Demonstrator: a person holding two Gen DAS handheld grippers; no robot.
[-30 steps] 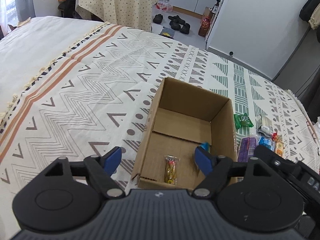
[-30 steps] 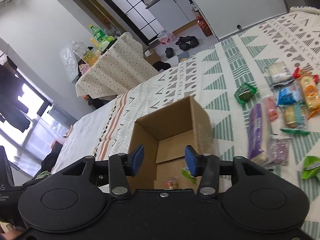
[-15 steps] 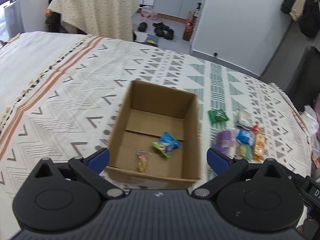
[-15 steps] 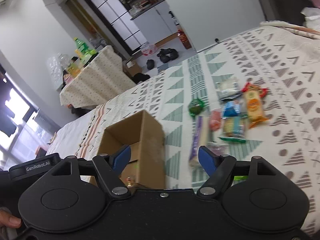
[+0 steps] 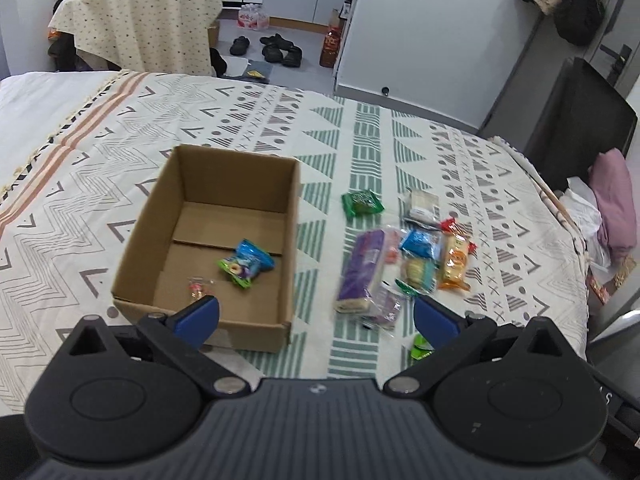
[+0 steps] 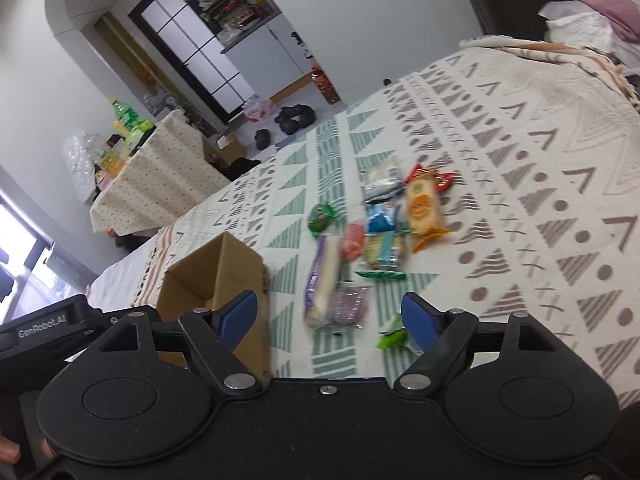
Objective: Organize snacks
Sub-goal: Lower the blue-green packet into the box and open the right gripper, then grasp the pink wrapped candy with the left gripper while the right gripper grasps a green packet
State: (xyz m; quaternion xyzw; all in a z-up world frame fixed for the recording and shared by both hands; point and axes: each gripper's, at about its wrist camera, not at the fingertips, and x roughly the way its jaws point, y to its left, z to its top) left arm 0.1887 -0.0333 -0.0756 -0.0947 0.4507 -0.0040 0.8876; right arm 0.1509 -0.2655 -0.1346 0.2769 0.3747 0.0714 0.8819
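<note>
An open cardboard box (image 5: pixel 152 236) stands on the patterned bedspread; it also shows in the right wrist view (image 6: pixel 236 264). Inside lie a blue-green snack bag (image 5: pixel 247 263) and a small clear candy packet (image 5: pixel 197 285). Right of the box lie several loose snacks: a purple pack (image 5: pixel 360 272), a green packet (image 5: pixel 362 203), an orange packet (image 5: pixel 454 260), a blue packet (image 5: pixel 420 240). My left gripper (image 5: pixel 316 316) is open and empty above the box's near right corner. My right gripper (image 6: pixel 330 314) is open and empty, near the purple pack (image 6: pixel 322 276).
The bedspread (image 5: pixel 400 140) covers a bed. A small green packet (image 6: pixel 394 336) lies near my right fingertip. A cloth-covered table (image 5: pixel 140 28), shoes on the floor (image 5: pixel 276 46) and a white panel stand beyond. A dark chair with pink cloth (image 5: pixel 612 196) is at the right.
Both grippers opened wide and swung right, from over the box toward the loose snacks. The blue-green bag, released from my left gripper, now lies in the box.
</note>
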